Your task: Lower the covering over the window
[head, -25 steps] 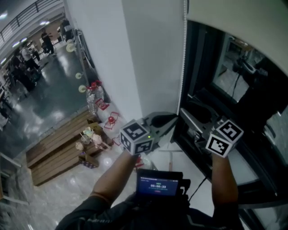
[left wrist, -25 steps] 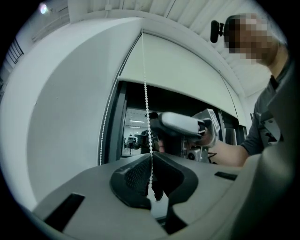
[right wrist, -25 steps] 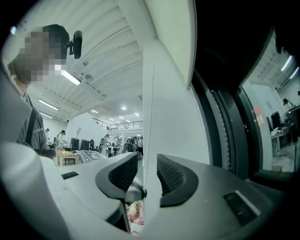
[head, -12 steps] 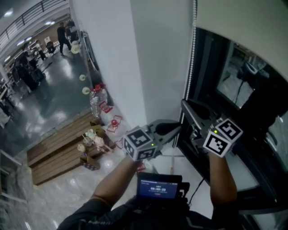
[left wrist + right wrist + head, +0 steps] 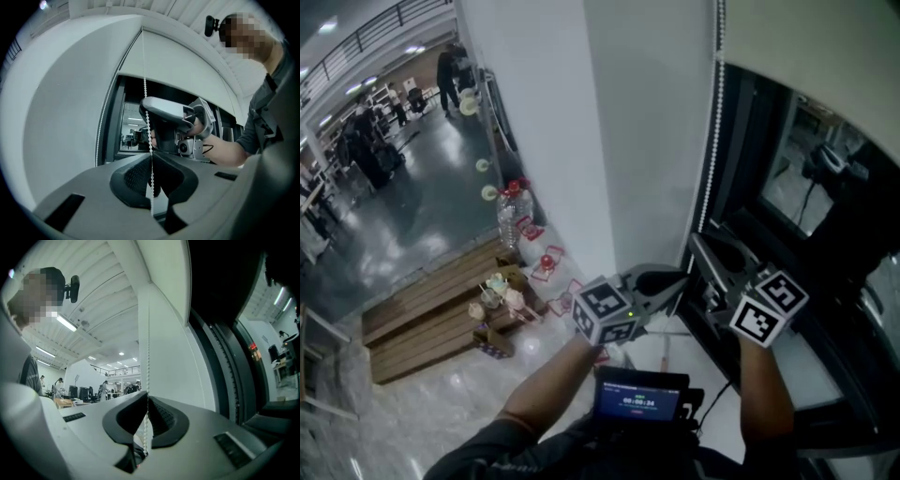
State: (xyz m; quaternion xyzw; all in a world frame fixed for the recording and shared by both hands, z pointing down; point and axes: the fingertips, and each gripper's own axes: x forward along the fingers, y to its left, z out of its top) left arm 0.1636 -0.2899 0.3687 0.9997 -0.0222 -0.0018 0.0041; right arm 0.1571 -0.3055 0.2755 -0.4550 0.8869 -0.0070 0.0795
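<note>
White wall and dark window frame close ahead

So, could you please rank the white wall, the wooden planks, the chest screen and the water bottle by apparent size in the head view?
1. white wall
2. wooden planks
3. chest screen, though nearness to the camera enlarges it
4. water bottle

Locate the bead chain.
Head view: bead chain hangs by the window's left edge, pinched by the left gripper and the right gripper, whose jaws just closed.
</note>
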